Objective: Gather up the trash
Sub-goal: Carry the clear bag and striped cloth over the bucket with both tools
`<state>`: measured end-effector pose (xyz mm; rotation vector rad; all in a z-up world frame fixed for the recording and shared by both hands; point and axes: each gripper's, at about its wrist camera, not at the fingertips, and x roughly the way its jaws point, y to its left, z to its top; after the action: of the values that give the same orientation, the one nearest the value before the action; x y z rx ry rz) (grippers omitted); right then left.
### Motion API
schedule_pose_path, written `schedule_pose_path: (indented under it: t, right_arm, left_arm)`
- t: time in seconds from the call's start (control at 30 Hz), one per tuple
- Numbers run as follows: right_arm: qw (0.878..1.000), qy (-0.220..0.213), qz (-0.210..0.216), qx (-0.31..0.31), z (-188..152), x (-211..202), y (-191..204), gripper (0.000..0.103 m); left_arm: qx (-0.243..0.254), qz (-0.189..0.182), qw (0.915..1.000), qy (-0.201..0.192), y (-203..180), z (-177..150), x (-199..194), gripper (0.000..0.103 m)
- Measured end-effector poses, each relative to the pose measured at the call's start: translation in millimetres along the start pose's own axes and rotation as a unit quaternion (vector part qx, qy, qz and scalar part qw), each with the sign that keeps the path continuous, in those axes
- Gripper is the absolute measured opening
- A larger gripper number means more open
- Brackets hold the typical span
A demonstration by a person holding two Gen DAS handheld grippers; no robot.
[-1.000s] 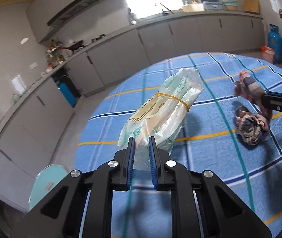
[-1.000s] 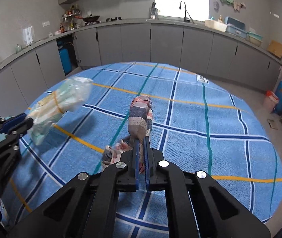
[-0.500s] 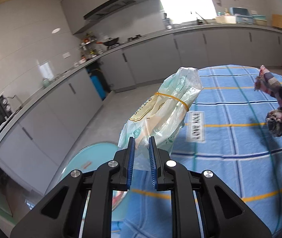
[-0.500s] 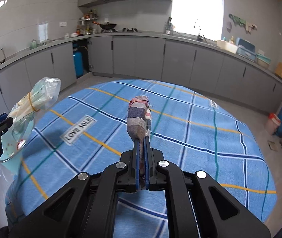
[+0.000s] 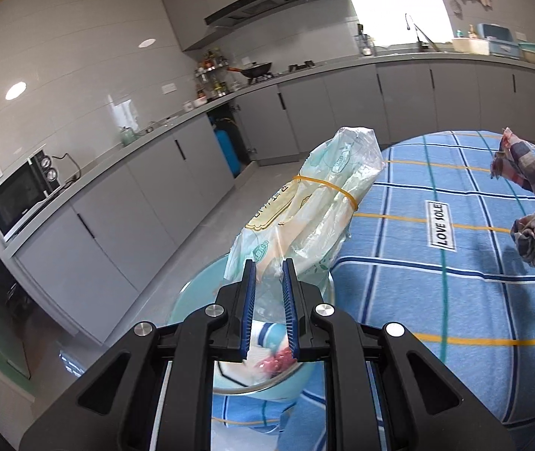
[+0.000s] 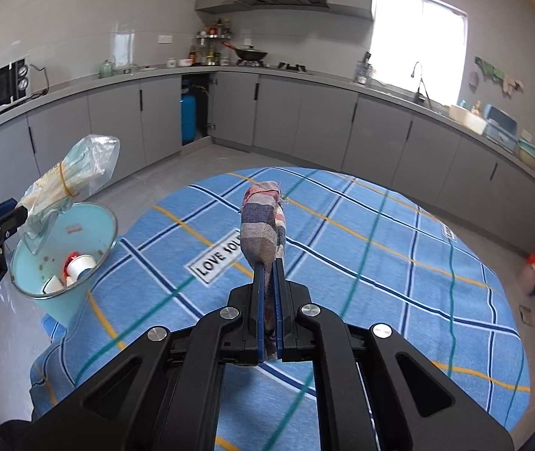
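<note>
L gripper [image 5: 269, 285] clamped on plastic bag [image 5: 312, 203] above bin [image 6: 62, 255]; R gripper [image 6: 268, 285] clamped on striped cloth [image 6: 263, 225] over table [image 6: 380, 263].

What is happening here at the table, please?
A person is collecting trash with two handheld grippers. The left gripper is shut on a crumpled clear plastic bag bound with a yellow rubber band and holds it above the light blue trash bin, which already contains cups. The right gripper is shut on a striped multicoloured cloth over the round table's blue checked tablecloth.
</note>
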<state>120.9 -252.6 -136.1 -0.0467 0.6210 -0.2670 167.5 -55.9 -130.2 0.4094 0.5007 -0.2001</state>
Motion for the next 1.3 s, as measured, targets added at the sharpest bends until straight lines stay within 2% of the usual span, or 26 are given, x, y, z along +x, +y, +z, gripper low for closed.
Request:
schedule_pose_path:
  t: [0.8,1.3]
  right_arm:
    - [0.996,-0.022,0.036,-0.074,21,0,77,0.005]
    - [0.993,-0.036,0.052,-0.100,37,-1,106,0.005]
  left_arm:
    - [-0.068,0.062,0.9957,0.012,74,-9,5,0.015]
    - [-0.088,0.088,0.9920,0.020,93,-13,6,0.015]
